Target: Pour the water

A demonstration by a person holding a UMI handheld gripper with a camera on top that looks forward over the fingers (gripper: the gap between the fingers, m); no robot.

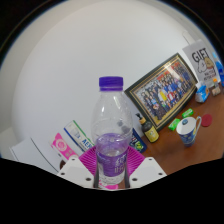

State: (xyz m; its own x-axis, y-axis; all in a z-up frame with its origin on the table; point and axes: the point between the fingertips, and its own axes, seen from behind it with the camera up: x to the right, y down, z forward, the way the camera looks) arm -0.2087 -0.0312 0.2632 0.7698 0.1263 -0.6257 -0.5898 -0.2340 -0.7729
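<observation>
Between the two fingers of my hand-held gripper (110, 180) stands a clear plastic bottle (111, 135) with a purple cap (111, 84) and a purple label (111, 155). The magenta pads (88, 160) lie against its lower sides, so I read the fingers as closed on the bottle, holding it upright. Its cap looks screwed on, and I cannot make out a water level through the plastic. The label's print is too small for me to read.

I judge this as the carry stage: bottle in grip, pour not yet begun. Next I need a vessel to aim at and an open neck, then a slow tilt over its mouth.

Just beyond the bottle, on the desk (165, 148), lie some small cartons (72, 136) with writing I cannot decipher. To the right stands a white mug (187, 129) with a green band, the likeliest target. Behind it leans a gold-framed picture (166, 90) of a group of people, and past that a box (206, 70) reading "GIFT". A plain white wall (80, 60) closes the scene.
</observation>
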